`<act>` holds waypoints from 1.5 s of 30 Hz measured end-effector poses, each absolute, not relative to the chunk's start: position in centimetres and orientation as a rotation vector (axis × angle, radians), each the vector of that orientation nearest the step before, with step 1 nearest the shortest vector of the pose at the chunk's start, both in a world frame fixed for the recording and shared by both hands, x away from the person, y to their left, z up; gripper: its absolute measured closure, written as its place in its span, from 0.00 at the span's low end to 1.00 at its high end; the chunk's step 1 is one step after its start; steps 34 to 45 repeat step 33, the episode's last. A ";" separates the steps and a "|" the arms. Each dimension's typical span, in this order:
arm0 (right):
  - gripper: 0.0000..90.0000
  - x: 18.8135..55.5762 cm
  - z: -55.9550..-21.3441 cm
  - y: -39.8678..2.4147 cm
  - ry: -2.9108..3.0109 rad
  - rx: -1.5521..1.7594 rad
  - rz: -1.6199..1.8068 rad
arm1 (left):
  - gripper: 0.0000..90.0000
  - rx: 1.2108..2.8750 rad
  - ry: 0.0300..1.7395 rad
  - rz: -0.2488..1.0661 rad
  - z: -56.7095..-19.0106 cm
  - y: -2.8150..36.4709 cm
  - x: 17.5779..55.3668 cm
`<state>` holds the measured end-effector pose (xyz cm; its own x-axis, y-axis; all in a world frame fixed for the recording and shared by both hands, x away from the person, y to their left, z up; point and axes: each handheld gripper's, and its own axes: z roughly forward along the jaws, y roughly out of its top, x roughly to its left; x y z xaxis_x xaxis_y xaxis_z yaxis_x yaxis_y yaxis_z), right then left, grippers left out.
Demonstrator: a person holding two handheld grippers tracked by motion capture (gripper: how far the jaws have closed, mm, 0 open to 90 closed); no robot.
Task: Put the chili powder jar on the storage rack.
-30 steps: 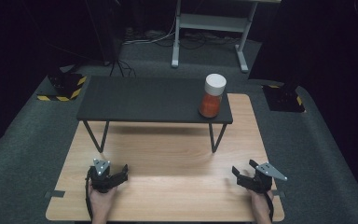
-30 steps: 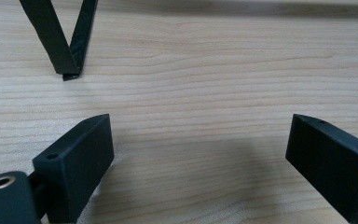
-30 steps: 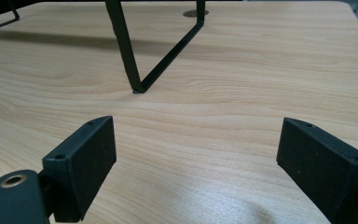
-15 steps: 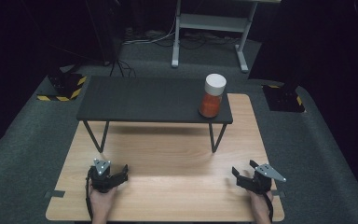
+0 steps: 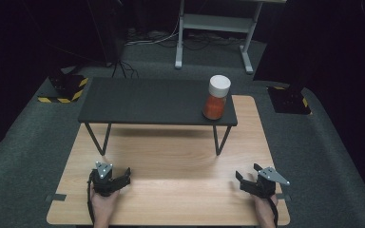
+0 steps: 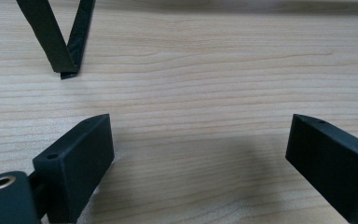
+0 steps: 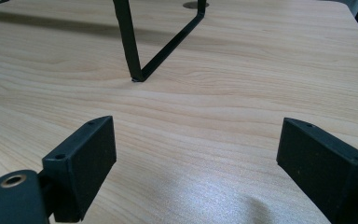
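Note:
A jar (image 5: 216, 98) with orange contents and a white lid stands upright on the right end of a low black shelf (image 5: 147, 102). My left gripper (image 5: 123, 175) rests low over the wooden table (image 5: 171, 161) near its front left, held by a hand. Its jaws stand wide apart in the left gripper view, my left gripper (image 6: 200, 154) with bare wood between them. My right gripper (image 5: 240, 179) sits near the front right, also open. The right gripper view has my right gripper (image 7: 196, 158) holding nothing.
The shelf's black V-shaped legs (image 6: 60, 37) (image 7: 154, 42) stand on the wood ahead of each gripper. Dark carpet (image 5: 38, 137) surrounds the table. A metal desk frame (image 5: 214, 28) and striped floor bases (image 5: 64, 88) stand beyond it.

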<state>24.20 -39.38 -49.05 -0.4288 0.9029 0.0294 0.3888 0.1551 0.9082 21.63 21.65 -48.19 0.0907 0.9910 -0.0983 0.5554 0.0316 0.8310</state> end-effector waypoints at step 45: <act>0.12 24.3 -49.0 -39.0 1.915 1.206 1.213 | 0.09 1.615 1.551 0.733 -48.2 21.8 21.5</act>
